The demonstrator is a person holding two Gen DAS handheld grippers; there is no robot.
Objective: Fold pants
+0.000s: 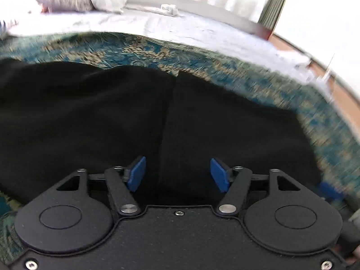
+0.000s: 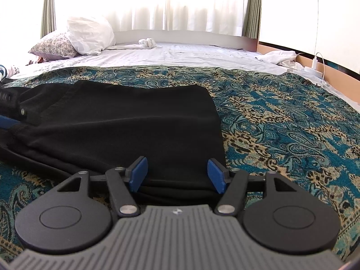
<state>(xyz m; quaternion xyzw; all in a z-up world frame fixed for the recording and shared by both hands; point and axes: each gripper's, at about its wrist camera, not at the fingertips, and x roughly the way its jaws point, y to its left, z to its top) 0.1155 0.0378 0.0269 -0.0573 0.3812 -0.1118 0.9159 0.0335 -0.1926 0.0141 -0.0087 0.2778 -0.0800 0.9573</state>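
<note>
1. The left gripper [image 1: 177, 174] points forward and down, its two blue pads [image 1: 136, 173] standing well apart with nothing pressed between them.
2. Its black linkage arms spread outward from the pivots at the base; the view around it is smeared.
3. The right gripper [image 2: 177, 175] also tilts downward, and its view is sharp.
4. Its jaws are spread wide; the blue pads [image 2: 217, 175] stand apart and clamp nothing.
5. At the left edge of the right wrist view, a part of the left gripper [image 2: 10, 112] shows: black body and a strip of blue.
</note>
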